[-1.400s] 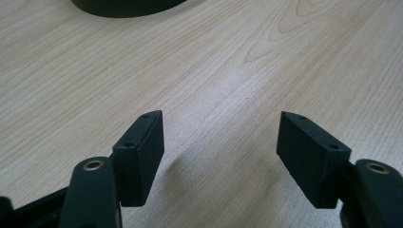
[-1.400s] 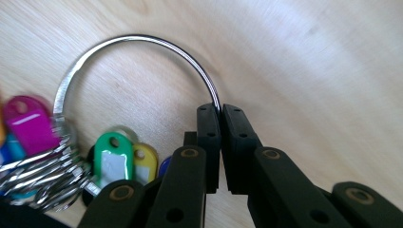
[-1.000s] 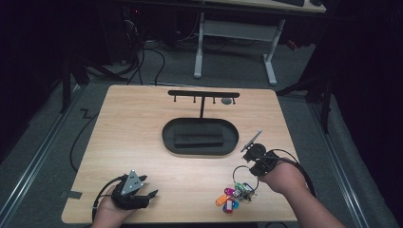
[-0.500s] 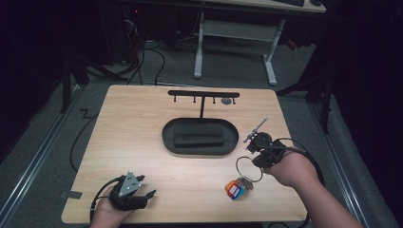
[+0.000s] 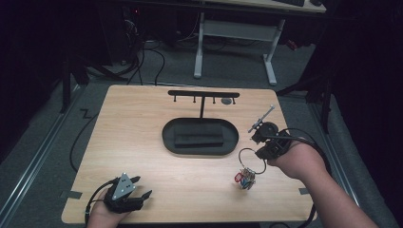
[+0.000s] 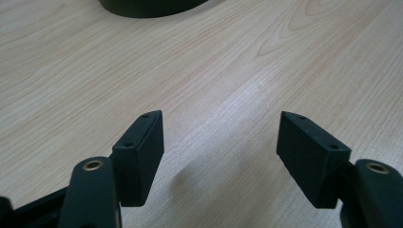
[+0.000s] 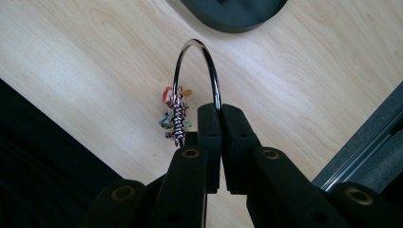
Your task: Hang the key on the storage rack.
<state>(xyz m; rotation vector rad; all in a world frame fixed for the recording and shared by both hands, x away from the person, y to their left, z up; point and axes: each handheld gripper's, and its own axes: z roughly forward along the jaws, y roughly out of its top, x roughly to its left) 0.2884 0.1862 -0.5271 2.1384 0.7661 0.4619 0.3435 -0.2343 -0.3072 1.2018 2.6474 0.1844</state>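
I had the right gripper (image 7: 221,111) pinched on the thin wire of a large metal ring (image 7: 196,71), jaws pressed together with the wire caught between their tips. The ring stood clear above the table (image 5: 142,137), and a bunch of coloured key tags (image 5: 244,177) hung from its lower arc, below and slightly to the left of the jaws in the high view. The black hook stand (image 5: 203,95) on its oval tray (image 5: 199,136) sat ahead of this gripper and to its left, well apart from the ring.

The left gripper (image 6: 221,152) rested near the table's front edge with its jaws spread wide and nothing between them, only bare wood underneath.

Risks I judged from this position:

1. Slip. The grip was on a round, smooth wire at the very tips of the jaws. The weight of the hanging tags could have pulled the ring down through the pads.
2. Rotation. The ring could have pivoted in the pinch, leaving its open arc badly angled if the stand's small hooks were the goal.
3. Swing. A quick move would have set the tags swinging, and they could have struck the stand's crossbar or snagged a hook.
4. No backup. The left gripper was too far off to catch a drop
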